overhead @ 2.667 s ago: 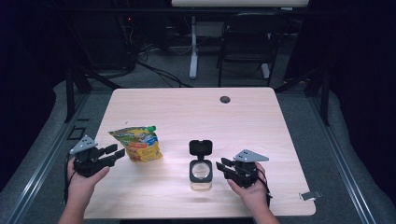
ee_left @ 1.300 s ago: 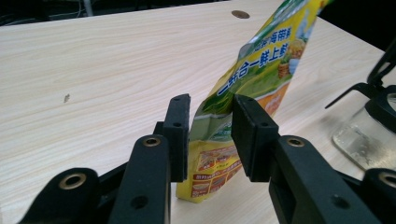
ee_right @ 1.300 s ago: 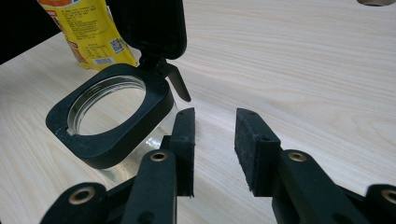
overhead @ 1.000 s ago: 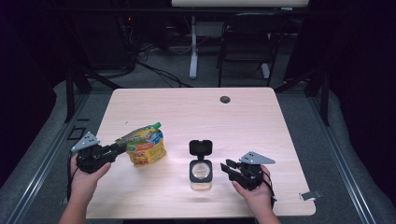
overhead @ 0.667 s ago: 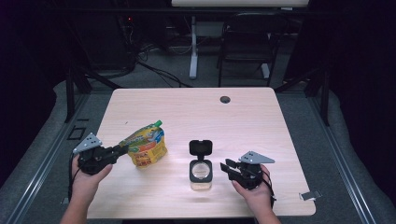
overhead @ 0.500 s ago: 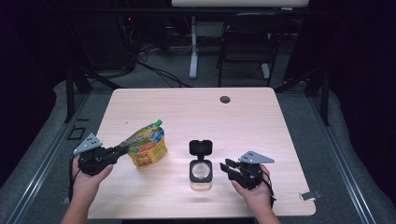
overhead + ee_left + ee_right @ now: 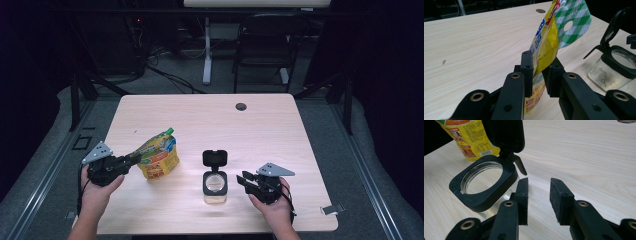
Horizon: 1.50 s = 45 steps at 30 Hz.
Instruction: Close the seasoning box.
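Since the earlier frame you've tipped the pouch (image 7: pixel 159 158) upright, left tool (image 7: pixel 131 159) clamped on its edge, left of the jar (image 7: pixel 215 183). Right tool (image 7: pixel 538 192) waits beside the jar, jaws apart. Next: brace the jar, then bring the pouch over its mouth.

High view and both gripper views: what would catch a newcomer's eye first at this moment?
The bright yellow pouch stands out, left of centre on the pale table, tilted up with its lower edge clamped in the left gripper. Beside it stands a clear jar with a black collar and its flip lid standing open. The right gripper waits open just next to the jar, gripping nothing.
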Motion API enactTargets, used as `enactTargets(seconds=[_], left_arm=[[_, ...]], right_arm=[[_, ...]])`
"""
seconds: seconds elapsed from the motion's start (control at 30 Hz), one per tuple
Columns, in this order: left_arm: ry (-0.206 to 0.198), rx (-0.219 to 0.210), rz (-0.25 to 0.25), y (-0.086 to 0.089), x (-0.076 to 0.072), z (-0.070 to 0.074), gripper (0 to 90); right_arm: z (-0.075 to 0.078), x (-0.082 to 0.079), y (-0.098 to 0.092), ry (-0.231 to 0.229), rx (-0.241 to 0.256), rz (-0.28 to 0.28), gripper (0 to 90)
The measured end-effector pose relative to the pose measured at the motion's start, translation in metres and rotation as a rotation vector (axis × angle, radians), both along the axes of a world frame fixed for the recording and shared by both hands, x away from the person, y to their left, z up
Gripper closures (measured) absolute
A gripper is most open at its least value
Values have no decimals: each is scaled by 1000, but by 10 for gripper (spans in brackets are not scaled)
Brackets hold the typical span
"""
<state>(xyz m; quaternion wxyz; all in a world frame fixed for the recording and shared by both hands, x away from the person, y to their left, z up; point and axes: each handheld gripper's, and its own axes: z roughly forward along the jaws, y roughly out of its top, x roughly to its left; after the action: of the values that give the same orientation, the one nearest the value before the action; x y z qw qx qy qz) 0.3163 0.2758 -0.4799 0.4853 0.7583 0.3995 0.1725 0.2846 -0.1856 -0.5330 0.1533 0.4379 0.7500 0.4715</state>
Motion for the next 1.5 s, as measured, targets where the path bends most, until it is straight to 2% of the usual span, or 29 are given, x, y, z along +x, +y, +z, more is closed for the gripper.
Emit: enactTargets(seconds=[0.2, 0.33, 0.53, 0.63, 0.7, 1.0, 1.03, 1.27, 1.37, 1.5], left_arm=[[-14, 7, -11, -5, -1, 1, 842], [-22, 35, -11, -16, -5, 4, 879], [-22, 71, -9, -30, -14, 8, 895], [-28, 69, -22, -33, -21, 11, 900], [-28, 76, -33, -32, -26, 13, 900], [-27, 46, -37, -14, -44, 8, 900], [-27, 32, -32, -11, -45, 7, 900], [-25, 12, -47, 0, -47, 1, 886], [-24, -13, -35, 1, -46, 0, 848], [-20, -9, -33, 1, -45, -3, 804]], right_arm=[[0, -2, -2, 1, 1, -13, 688], [0, -1, -4, 4, 1, -12, 687], [1, 1, -4, 2, 11, -10, 687], [1, 2, -2, -1, 17, -2, 687], [1, 3, -1, -3, 14, 4, 687], [1, 3, 0, 0, 16, 8, 687], [1, 3, 0, -1, 16, 8, 686], [0, 3, 2, 6, 4, 16, 683], [0, 3, 2, 8, 2, 16, 682], [-1, 3, 1, 8, 6, 16, 681]])
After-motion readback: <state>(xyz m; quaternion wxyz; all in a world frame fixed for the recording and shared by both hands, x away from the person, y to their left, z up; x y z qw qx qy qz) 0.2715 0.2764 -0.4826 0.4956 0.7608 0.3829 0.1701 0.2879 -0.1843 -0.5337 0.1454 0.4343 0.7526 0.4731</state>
